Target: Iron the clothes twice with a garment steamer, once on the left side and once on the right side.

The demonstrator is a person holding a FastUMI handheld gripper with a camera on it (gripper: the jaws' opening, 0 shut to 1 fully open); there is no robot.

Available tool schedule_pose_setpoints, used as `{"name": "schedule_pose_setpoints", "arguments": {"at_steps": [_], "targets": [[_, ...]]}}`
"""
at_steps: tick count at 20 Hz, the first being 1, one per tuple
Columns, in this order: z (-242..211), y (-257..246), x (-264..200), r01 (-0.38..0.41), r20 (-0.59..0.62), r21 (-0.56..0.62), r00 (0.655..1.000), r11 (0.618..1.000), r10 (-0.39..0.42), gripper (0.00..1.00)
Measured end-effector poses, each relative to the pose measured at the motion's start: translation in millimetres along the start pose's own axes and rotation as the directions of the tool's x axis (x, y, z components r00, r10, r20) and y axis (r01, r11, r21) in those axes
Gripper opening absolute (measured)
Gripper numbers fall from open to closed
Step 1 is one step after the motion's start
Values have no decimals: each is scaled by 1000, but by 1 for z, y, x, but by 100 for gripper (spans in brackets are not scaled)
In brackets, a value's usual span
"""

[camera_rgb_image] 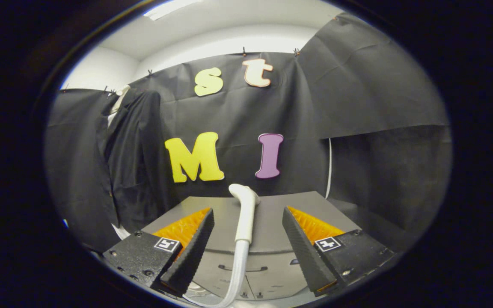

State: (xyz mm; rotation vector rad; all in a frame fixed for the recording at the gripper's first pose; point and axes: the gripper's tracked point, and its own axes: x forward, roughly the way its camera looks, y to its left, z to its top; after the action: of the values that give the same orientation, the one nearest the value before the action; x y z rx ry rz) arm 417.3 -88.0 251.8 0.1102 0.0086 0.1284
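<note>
Gripper view looks forward over the gripper [248, 239], whose two fingers stand wide apart with nothing pressed between them; one finger [193, 248] sits at about 7 o'clock and the other at about 5 o'clock; the jaws are plainly open; between them, roughly on the midline at 6 o'clock, rises the garment steamer [245, 214], its pale handle upright and its head bent toward 11 o'clock at the top; neither finger touches the handle, and clear gaps show on both sides of it; whether the handle stands level with the fingertips or a little beyond them cannot be told; a white hose [234, 278] drops from the bottom of the handle and curves away toward 7 o'clock, passing low between the fingers; the steamer stands in front of a grey unit [268, 222] with a flat top, whose front face shows a slot-like handle beneath; off at 9 o'clock, well apart from the fingers and the steamer, hangs the dark garment [133, 162], draped against the booth's black cloth wall [357, 94] with a light collar or hanger showing at its top near 10 o'clock; a thin white cord [329, 167] runs down the cloth at about 3 o'clock, beside the far right corner of the grey unit
</note>
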Motion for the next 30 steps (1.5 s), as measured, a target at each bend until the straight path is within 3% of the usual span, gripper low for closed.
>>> {"name": "schedule_pose_setpoints", "arguments": {"at_steps": [5,11,17,22,26,30], "targets": [[9,1,78,-48,-119,55,991,997,54,100],[-4,6,137,-41,-272,54,961,998,54,99],[-31,3,173,-8,-427,39,904,999,24,98],[-50,7,185,-15,-551,92,832,996,64,94],[-59,9,189,-20,-595,122,799,992,89,81],[-70,4,188,-8,-637,170,762,985,116,58]]}}
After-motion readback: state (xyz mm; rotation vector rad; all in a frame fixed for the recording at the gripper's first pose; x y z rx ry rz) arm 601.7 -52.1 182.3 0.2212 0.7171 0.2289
